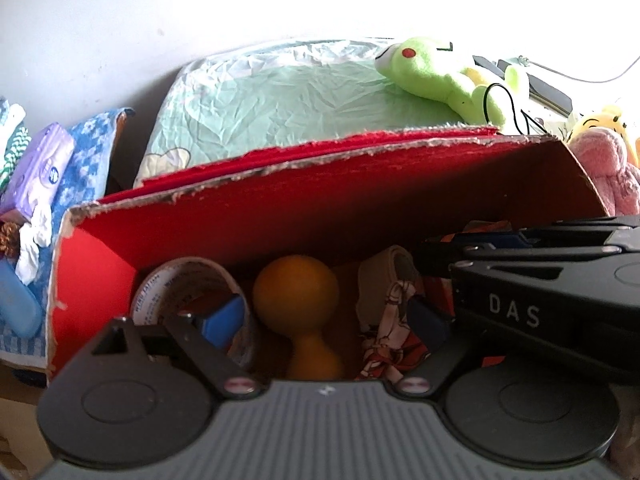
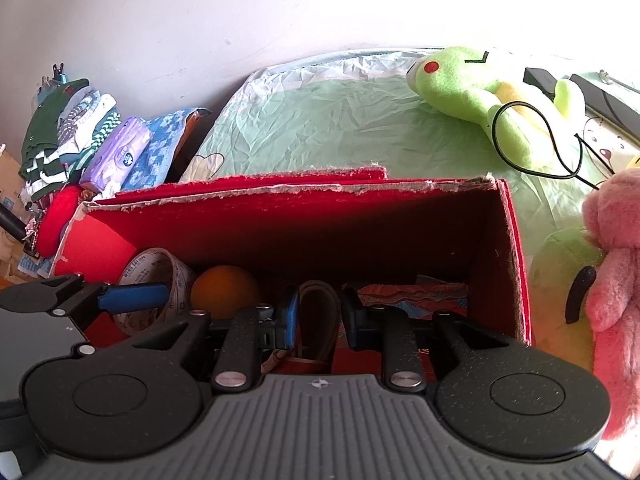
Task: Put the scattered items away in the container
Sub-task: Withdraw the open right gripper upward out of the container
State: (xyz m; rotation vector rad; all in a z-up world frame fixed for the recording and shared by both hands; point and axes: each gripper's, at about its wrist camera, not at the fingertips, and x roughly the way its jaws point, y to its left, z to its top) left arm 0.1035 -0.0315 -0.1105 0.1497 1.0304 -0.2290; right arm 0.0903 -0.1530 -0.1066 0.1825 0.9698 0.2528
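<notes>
A red cardboard box [image 1: 304, 204] [image 2: 304, 216] stands on the bed. Inside lie a roll of clear tape [image 1: 188, 284] [image 2: 156, 268], an orange dumbbell-shaped toy [image 1: 296, 292] [image 2: 224, 288], a beige strap [image 1: 384, 276] [image 2: 320, 304] and printed red cloth [image 1: 392, 336] [image 2: 416, 292]. My left gripper [image 1: 324, 320] is open over the box, its fingers either side of the orange toy. My right gripper [image 2: 318, 312] hangs over the box with its jaws a little apart around the beige strap; whether they grip it I cannot tell. It also shows in the left wrist view [image 1: 460, 248].
A green frog plush [image 1: 444, 76] [image 2: 480, 92] lies on the green sheet behind the box. A pink plush [image 2: 616, 264] [image 1: 604, 168] and a yellow one [image 1: 604, 124] sit to the right. A purple tissue pack [image 2: 120, 152] [image 1: 40, 164] and folded clothes [image 2: 68, 128] are at left.
</notes>
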